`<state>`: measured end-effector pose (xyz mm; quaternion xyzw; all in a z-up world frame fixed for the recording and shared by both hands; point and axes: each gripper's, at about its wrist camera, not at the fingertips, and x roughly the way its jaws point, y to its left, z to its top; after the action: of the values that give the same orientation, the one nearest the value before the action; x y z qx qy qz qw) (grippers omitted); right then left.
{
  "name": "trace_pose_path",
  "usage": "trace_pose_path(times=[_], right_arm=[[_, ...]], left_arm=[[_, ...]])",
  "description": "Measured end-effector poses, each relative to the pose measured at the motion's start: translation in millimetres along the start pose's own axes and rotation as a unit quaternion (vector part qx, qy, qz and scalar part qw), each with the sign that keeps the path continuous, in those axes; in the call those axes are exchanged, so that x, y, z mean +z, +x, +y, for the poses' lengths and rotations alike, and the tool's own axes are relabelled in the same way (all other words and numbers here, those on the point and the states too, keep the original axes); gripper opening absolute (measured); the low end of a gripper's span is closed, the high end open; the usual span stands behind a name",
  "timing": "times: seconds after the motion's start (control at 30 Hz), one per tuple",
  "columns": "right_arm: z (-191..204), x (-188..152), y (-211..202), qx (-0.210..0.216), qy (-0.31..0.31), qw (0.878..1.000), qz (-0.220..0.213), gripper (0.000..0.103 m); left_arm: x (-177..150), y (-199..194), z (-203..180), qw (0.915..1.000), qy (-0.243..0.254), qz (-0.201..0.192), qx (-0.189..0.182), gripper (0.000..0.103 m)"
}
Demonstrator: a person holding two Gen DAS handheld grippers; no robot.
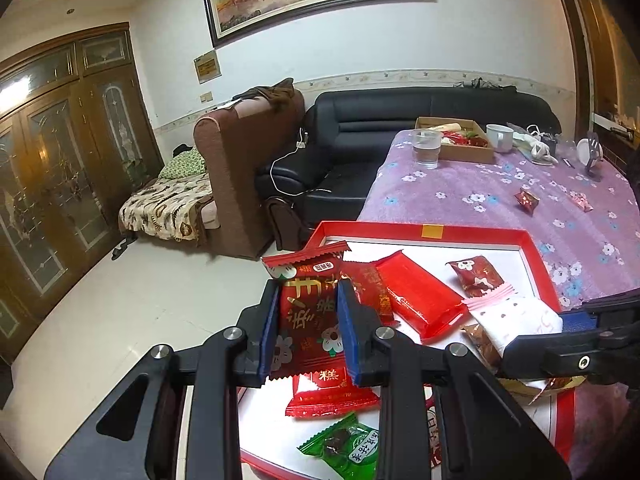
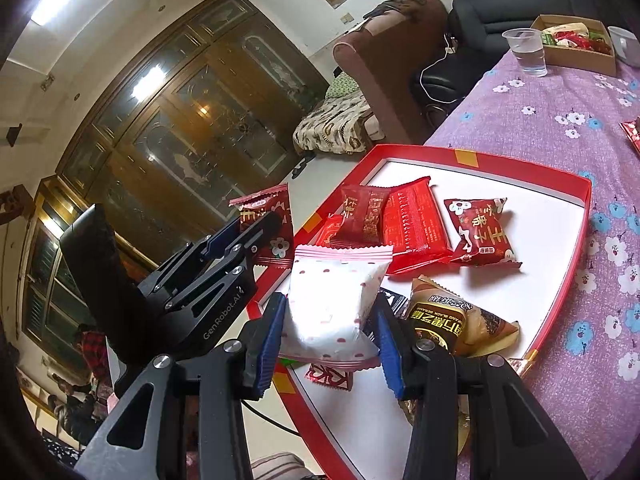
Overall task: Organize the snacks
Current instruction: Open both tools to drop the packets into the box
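- Left wrist view first: the purple floral tablecloth (image 1: 500, 196) fills the 2 o'clock side, and the red-rimmed tray (image 1: 536, 256) with its white floor sits at the near corner of the table.
- Right wrist view shows that same tray (image 2: 576, 248) running from 12 to 5 o'clock, loose snacks scattered across it.
- Left gripper (image 1: 308, 320) is clamped on a dark red flower-print packet (image 1: 308, 312), blue pads pressing both its sides, held above the tray's 9 o'clock edge.
- Right gripper (image 2: 328, 332) pinches a white pink-dotted packet (image 2: 332, 304) between its fingers, lifted over the tray's near end.
- Bright red flat packet (image 2: 416, 224) lies mid-tray, with a darker red one (image 2: 364, 216) overlapping it at 9 o'clock.
- Red flower-print pillow packet (image 2: 480, 232) rests just beside it at 3 o'clock.
- Brown black-bean packet (image 2: 456, 320) sits at 3 o'clock of the right fingers.
- Green packet (image 1: 344, 452) lies at 6 o'clock beneath the left gripper.
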<state>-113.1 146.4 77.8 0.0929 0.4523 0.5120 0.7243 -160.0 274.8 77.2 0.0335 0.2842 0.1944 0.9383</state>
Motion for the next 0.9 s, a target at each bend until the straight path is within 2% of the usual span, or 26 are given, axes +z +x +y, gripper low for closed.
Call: trace_pose_path(times=[0.43, 0.73, 0.77, 0.87, 0.9], right_arm=[[-1.2, 1.3, -1.3, -0.001, -0.001, 1.0, -0.001, 0.044], [-5.7, 2.1, -2.2, -0.001, 0.005, 1.0, -0.001, 0.046], [-6.9, 2.3, -2.4, 0.0, 0.007, 1.0, 0.0, 0.046], [-13.7, 4.0, -6.9, -0.002, 0.016, 1.0, -0.005, 0.046], [-17.5, 5.2, -9.6, -0.004, 0.02, 1.0, -0.008, 0.046]], left_arm=[[-2.1, 1.2, 1.1, 1.0, 0.002, 0.003, 0.003, 0.026], [-2.4, 4.3, 0.5, 0.9998, 0.0, 0.009, 0.02, 0.026], [-2.3, 4.7, 0.8, 0.9997, -0.001, 0.011, 0.022, 0.032], [-1.0, 3.8, 2.2, 0.9995, -0.011, 0.009, 0.028, 0.064], [-0.7, 2.2, 3.2, 0.9994, -0.013, 0.005, 0.031, 0.071]])
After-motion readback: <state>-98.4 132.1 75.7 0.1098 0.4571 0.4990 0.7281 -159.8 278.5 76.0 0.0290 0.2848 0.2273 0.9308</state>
